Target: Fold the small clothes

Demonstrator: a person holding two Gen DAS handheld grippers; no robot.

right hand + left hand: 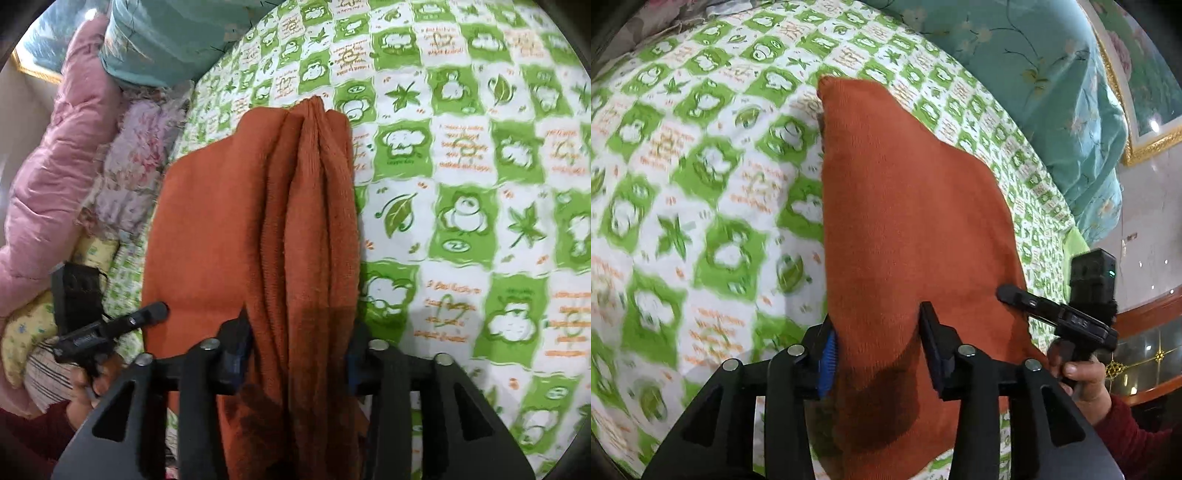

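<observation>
Rust-orange knit garment [258,221], bunched lengthwise ridges

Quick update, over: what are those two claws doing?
Left gripper, right gripper: orange knit garment between both jaws. Lies on green-patterned bedsheet. Nothing in the way.

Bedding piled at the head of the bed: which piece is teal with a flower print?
The teal floral quilt, lying at the far end of the green checked sheet. The puffy quilt beside it is pink, and the small pillow is pale lilac.
</observation>
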